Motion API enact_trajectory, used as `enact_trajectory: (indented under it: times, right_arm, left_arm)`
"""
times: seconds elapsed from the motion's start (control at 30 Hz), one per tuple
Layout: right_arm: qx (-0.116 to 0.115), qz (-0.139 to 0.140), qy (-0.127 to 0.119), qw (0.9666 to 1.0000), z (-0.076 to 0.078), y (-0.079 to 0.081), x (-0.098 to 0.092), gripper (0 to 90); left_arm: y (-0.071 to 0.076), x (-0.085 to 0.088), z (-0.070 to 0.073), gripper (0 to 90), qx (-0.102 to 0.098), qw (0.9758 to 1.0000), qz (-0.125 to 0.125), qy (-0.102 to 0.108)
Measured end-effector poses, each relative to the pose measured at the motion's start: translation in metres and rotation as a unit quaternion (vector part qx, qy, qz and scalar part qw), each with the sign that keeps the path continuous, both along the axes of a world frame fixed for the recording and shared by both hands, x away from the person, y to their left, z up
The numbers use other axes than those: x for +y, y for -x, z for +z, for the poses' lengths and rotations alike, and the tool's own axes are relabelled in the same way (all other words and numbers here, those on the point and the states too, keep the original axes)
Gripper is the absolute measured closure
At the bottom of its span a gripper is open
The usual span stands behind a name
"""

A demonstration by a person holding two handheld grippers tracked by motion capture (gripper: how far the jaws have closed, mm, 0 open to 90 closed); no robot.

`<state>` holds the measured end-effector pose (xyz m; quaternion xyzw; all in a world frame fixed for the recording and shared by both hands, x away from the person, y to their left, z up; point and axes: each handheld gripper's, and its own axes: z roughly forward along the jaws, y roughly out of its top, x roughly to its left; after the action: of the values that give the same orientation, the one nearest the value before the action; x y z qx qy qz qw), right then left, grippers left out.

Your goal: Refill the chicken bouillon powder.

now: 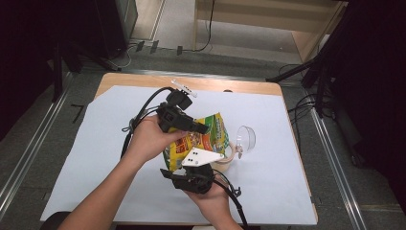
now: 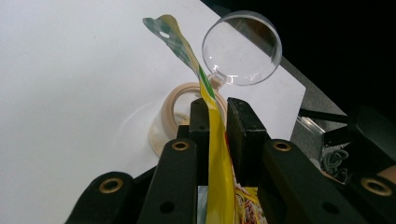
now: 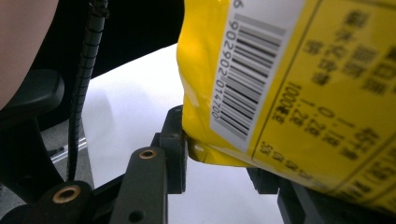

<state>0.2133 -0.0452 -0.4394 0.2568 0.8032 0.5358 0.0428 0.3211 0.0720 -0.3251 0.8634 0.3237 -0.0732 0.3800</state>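
Note:
A yellow and green snack bag (image 1: 207, 136) is held up over the table between both grippers. My left gripper (image 1: 203, 129) comes in from the left, its jaws shut on the bag's (image 2: 217, 154) upper sealed edge, which stands up between the pads (image 2: 218, 109). My right gripper (image 1: 184, 165) grips from below. In its own view the jaws (image 3: 219, 158) press on the bottom corner of the bag (image 3: 289, 79) beside the barcode, with the far jaw mostly hidden behind it. Under the bag stands a beige cup (image 2: 180, 100) with a clear round lid (image 2: 242, 46) flipped open.
A white sheet (image 1: 95, 158) covers the wooden table (image 1: 143, 79). The cup (image 1: 229, 155) and its lid (image 1: 246, 139) sit right of centre. A black cable (image 3: 84, 79) hangs by my right gripper. Dark stands and cables crowd the floor at the right (image 1: 325, 96).

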Motion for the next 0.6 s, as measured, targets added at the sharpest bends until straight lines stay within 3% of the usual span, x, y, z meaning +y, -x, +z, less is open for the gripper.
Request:
enact_trajectory:
  times: [0.17, 0.4, 0.6]
  right_arm:
    - [-0.011, -0.003, 0.003, 0.9999, 0.0029, 0.0001, -0.0003, 65.3]
    - [-0.001, -0.004, 0.002, 1.0, -0.0021, -0.0009, 0.0003, 65.2]
    - [-0.002, -0.006, -0.001, 1.0, -0.0009, 0.0003, -0.0001, 65.2]
  left_arm:
    - [0.0016, 0.0003, 0.0032, 81.0, -0.008, 1.0, -0.002, 0.006]
    - [0.0034, -0.0039, 0.0005, 80.7, -0.011, 0.9999, -0.002, -0.007]
    - [0.0031, -0.0035, 0.0003, 80.8, -0.011, 0.9999, -0.001, -0.003]
